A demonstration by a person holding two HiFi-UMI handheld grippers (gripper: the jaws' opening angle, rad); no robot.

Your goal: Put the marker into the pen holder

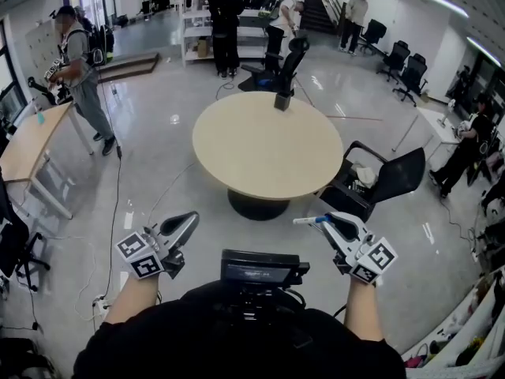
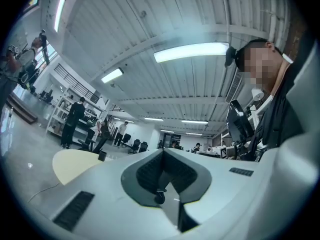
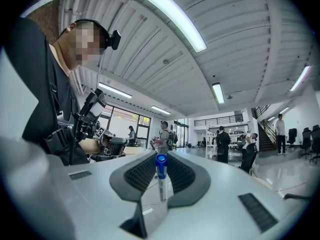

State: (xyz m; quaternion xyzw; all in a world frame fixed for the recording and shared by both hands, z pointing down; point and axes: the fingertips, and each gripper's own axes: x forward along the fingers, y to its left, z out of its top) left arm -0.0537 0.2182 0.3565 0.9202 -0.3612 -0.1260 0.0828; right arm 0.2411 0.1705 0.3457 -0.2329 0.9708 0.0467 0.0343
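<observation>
The right tongs (image 1: 322,222) are clenched on the blue-capped marker (image 3: 160,178), which sticks out sideways toward the left tongs (image 1: 188,221) (these are closed on nothing). Well ahead of both tongs, the pen holder (image 1: 282,101) stands on the round table (image 1: 260,160), at its far edge.

Pen holder (image 1: 282,101) on table's (image 1: 237,160) far edge, marker (image 1: 304,221) in right tongs (image 1: 327,223)

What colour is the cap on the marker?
Blue, on the white marker; the cap shows best in the right gripper view.
</observation>
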